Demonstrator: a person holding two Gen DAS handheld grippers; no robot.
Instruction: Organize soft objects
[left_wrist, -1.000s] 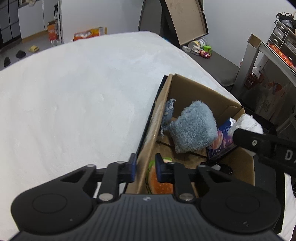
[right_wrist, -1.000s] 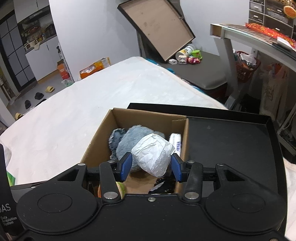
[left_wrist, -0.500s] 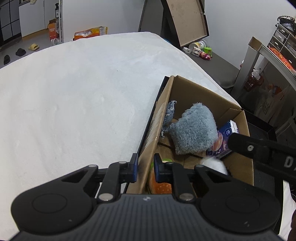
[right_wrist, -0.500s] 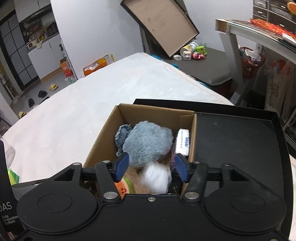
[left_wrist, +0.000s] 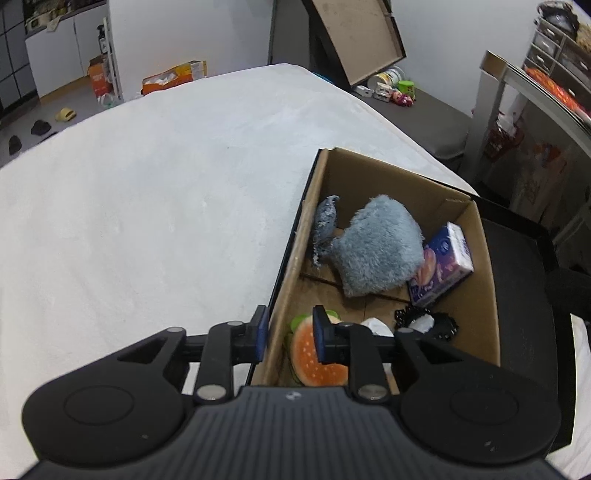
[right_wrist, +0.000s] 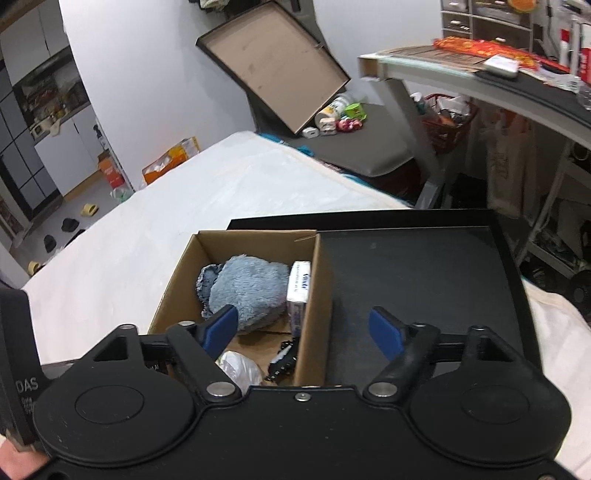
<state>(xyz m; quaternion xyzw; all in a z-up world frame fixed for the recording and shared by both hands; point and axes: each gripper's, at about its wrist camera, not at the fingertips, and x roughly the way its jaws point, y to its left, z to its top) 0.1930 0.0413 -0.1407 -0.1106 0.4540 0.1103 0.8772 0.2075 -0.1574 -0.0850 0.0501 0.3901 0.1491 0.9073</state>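
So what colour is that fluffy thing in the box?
Pale grey-blue; the fluffy thing shows best in the left wrist view.

The left gripper (left_wrist: 288, 338) points steeply downward, its blue-padded jaws narrowly apart and opening, the pads straddling a thin wall without pressing on it. The right gripper (right_wrist: 303, 334) tilts down at a shallower angle, its jaws spread wide and still opening, nothing held between them. A sliver of a hand (right_wrist: 16, 461) shows at the lower left corner of the right wrist view.

White bed (left_wrist: 147, 206) carries a black tray (right_wrist: 424, 273) holding a cardboard box (left_wrist: 476, 295)
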